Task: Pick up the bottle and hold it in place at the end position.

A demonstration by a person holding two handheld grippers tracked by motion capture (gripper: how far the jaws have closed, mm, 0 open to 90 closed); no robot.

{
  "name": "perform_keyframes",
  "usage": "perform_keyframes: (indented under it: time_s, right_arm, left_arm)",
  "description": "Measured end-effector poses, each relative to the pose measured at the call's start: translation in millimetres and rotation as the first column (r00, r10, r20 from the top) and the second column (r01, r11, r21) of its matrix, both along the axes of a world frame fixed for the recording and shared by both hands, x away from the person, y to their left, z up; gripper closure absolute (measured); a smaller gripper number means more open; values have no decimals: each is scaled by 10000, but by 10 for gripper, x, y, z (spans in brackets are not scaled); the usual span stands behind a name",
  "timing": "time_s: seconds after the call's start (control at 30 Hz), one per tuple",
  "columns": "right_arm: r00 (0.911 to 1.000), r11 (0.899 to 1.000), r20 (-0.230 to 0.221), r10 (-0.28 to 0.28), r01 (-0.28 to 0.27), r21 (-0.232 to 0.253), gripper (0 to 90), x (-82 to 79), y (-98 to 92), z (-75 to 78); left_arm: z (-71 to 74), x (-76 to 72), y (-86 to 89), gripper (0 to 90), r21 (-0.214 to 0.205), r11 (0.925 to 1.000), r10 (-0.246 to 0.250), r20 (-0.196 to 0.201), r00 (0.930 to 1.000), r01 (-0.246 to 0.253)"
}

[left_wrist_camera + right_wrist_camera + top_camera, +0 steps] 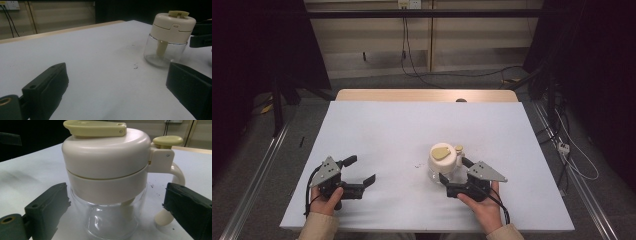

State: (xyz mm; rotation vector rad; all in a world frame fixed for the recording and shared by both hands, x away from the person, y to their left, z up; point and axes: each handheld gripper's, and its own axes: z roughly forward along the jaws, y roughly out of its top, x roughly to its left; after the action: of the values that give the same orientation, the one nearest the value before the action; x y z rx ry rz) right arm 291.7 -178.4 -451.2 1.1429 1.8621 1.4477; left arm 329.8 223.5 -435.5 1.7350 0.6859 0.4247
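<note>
One jar (pixel 443 162), glass body w/ cream lid and side handle, stands upright on the white table (pixel 412 130), right of centre. Right gripper (pixel 455 175) sits just behind it, jaws apart, jar body between them but not clamped – gaps show on both sides in the right gripper view. Left gripper (pixel 361 171) rests well apart at the table's left, jaws apart, nothing between.
</note>
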Motion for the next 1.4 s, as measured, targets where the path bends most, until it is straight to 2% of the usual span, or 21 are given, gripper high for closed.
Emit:
perform_keyframes:
  time_s: [0.43,0.53,0.73,0.93,1.4]
  right_arm:
    - [10000,9998,-21,28,-29,-186,54,52,50,-3]
    - [10000,9997,-29,-11,10,-251,52,67,69,-3]
    - [9999,9999,-138,-65,63,-138,50,112,143,-12]
    - [9998,9996,-154,-88,84,-257,43,161,207,-32]
    - [9996,9990,22,-283,284,-357,27,277,309,-43]
  left_arm:
    - [-2,7,-6,37,55,10000,-68,67,10000,67]
    - [-7,2,-15,37,-72,10000,-9,-31,10000,9]
    - [-5,4,-13,37,-20,10000,-45,-31,10000,45]
    - [-11,4,-6,37,4,10000,-13,-92,10000,13]
    - [-16,10,-11,37,39,10000,-43,-58,10000,44]
